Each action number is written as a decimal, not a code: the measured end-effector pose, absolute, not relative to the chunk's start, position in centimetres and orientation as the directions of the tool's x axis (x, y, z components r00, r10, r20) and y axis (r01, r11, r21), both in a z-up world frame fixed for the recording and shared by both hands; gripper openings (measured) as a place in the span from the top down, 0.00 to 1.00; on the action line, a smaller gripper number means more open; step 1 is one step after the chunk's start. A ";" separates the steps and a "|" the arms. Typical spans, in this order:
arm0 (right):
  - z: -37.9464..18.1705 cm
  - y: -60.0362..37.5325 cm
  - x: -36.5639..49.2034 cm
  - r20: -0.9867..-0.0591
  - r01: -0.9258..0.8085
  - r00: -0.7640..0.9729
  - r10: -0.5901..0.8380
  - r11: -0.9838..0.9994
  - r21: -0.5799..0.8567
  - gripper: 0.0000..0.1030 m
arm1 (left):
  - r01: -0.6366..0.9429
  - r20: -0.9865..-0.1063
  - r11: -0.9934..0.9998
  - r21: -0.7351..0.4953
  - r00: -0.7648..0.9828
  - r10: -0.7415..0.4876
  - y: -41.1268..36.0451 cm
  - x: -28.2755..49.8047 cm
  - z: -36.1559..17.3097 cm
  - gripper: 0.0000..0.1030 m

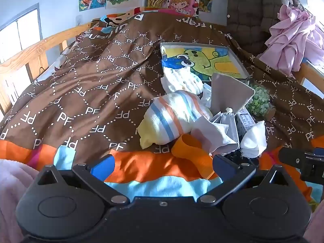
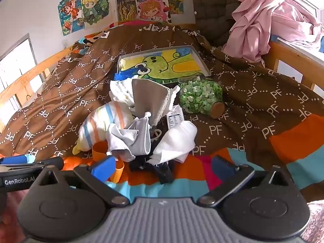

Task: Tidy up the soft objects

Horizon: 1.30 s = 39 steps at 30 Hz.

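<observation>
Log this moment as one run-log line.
phase: approach | left gripper: open, empty | right gripper: open, empty | target: clothes pile on bedspread | tray: behind pile

Read "PF" repeated in white across brown blanket (image 2: 253, 93) | Read "GenRobot.AI" in white on black gripper body (image 2: 19, 181) at left edge | Small print on white carton label (image 2: 175, 119) too fine to read

Carton (image 2: 175, 117) label too small.
</observation>
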State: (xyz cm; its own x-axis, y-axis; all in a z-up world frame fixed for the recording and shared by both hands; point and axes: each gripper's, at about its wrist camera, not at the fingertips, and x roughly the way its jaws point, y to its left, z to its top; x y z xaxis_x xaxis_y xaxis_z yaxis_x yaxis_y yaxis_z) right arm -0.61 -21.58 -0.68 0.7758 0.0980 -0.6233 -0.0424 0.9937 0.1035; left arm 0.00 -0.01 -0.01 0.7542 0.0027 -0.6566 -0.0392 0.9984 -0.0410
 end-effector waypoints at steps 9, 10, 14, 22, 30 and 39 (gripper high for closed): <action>-0.6 -21.6 -0.5 -0.626 -0.043 0.774 0.099 0.994 0.104 0.00 | -0.041 -0.658 0.999 -0.036 0.753 0.007 0.0 0.0 0.0 0.01; -0.6 -21.6 -0.5 -0.626 -0.043 0.773 0.099 0.994 0.104 0.00 | -0.042 -0.658 0.998 -0.037 0.753 0.008 0.0 0.0 0.0 0.01; -0.3 -21.7 -0.4 -0.627 -0.044 0.773 0.101 0.993 0.106 0.00 | -0.047 -0.659 0.998 -0.045 0.752 0.006 0.1 0.0 0.0 0.01; -0.7 -21.6 -0.5 -0.629 -0.043 0.771 0.101 0.993 0.106 0.00 | -0.049 -0.663 0.998 -0.046 0.749 0.006 0.1 -0.2 -0.1 0.01; -0.9 -21.6 -0.4 -0.630 -0.044 0.770 0.103 0.993 0.108 0.00 | -0.038 -0.671 0.998 -0.046 0.742 -0.003 0.1 0.1 -0.5 0.01; -0.9 -21.6 -0.4 -0.631 -0.044 0.769 0.103 0.993 0.109 0.00 | -0.038 -0.672 0.998 -0.045 0.740 -0.002 0.1 0.2 -0.5 0.01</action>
